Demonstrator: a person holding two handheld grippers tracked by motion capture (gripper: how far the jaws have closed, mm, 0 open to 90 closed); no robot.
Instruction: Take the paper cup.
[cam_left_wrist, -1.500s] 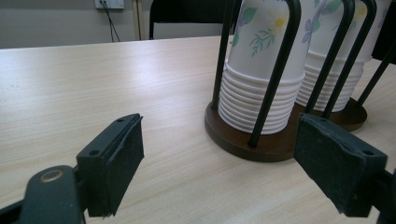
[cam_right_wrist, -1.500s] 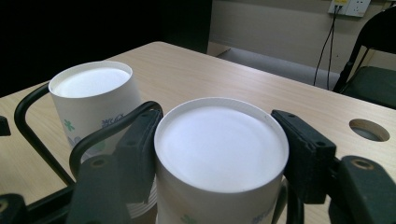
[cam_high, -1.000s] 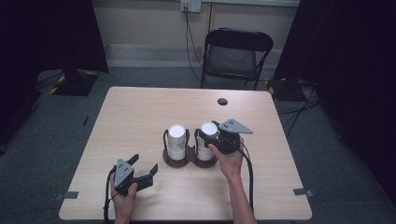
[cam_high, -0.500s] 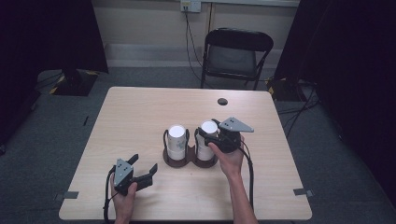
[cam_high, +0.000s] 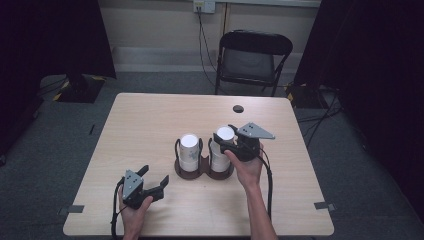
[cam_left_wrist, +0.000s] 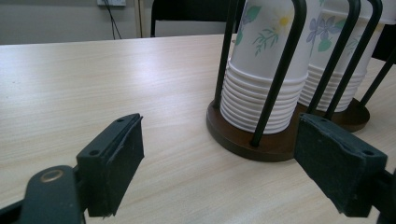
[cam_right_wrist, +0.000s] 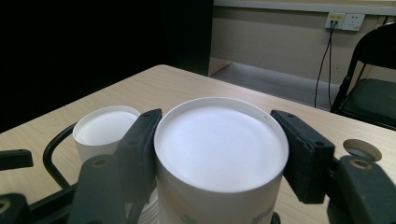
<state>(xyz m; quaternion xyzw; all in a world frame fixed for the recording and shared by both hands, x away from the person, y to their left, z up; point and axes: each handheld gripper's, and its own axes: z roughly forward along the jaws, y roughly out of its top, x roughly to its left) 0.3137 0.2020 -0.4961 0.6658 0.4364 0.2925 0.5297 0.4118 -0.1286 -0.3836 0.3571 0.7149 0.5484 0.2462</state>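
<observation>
2 stacks of upturned paper cups are seen in a dark double cup holder (cam_high: 204, 170) near the middle of the table (cam_high: 150, 120), each stack ringed by black wire loops. The right stack (cam_high: 220, 150) is gripped near its top by the right gripper (cam_high: 226, 144); in the right gripper view the 2 pads are pressed on opposite sides of the top cup (cam_right_wrist: 219, 158), just under its white upturned base. The left stack (cam_high: 189, 152) is untouched. The left gripper (cam_high: 152, 180) is rested low on the table, short of the holder, with its jaws spread wide and nothing between them; the holder base (cam_left_wrist: 261, 140) and ribbed cup rims (cam_left_wrist: 254, 105) are seen just ahead of it. The cups are judged light, thin-walled and easily crushed, with a smooth, slightly slippery coating, so a gentle squeeze is called for. The best hold is judged to be high on the cup, close to the stiff closed base, where the wall dents least. Nested cups tend to stick, so 2 may come up together; whether only 1 cup is caught cannot be told, since the sides are hidden behind the pads. A straight upward lift is judged needed to clear the wire loops. A small dark round thing (cam_high: 238, 108) lies on the far side of the table.
</observation>
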